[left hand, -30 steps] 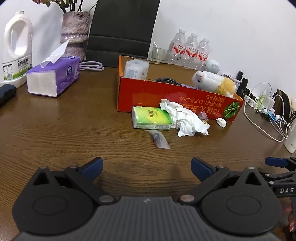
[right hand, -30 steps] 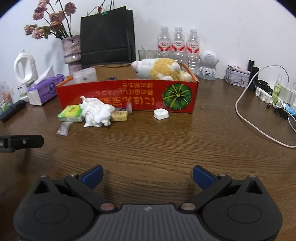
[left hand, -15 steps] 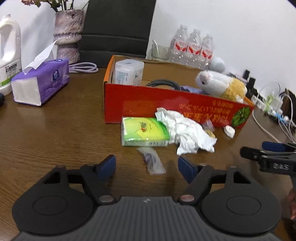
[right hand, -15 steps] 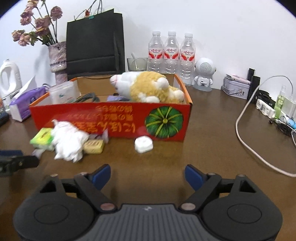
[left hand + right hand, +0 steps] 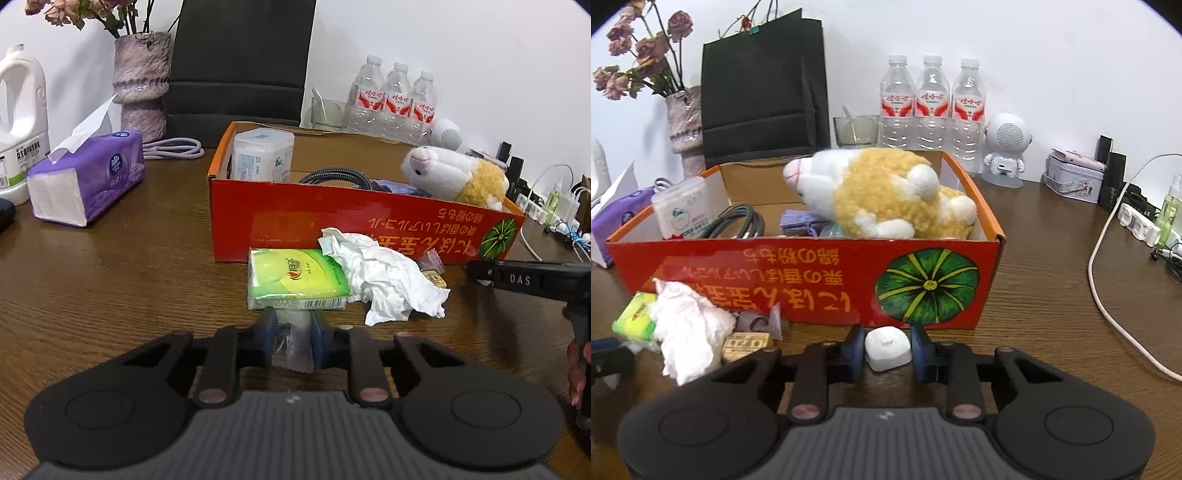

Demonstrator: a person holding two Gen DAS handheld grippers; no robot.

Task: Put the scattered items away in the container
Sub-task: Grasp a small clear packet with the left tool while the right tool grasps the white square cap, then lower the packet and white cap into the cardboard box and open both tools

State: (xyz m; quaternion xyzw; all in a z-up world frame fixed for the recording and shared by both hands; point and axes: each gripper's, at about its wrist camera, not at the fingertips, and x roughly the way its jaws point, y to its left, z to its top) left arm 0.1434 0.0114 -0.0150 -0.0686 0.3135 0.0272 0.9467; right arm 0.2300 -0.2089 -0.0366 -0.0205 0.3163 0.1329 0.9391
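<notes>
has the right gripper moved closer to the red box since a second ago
Yes. The right gripper has moved forward toward the red box, which now looms much larger in its view, and its fingers have closed in around the small white item lying before the box.

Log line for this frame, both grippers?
left gripper: closing around clear plastic sachet | right gripper: closing around small white plastic case | red cardboard box: neither item inside yet

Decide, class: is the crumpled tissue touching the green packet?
Touching. The left wrist view shows the crumpled tissue lying over the green packet's right edge, with no gap between them.
</notes>
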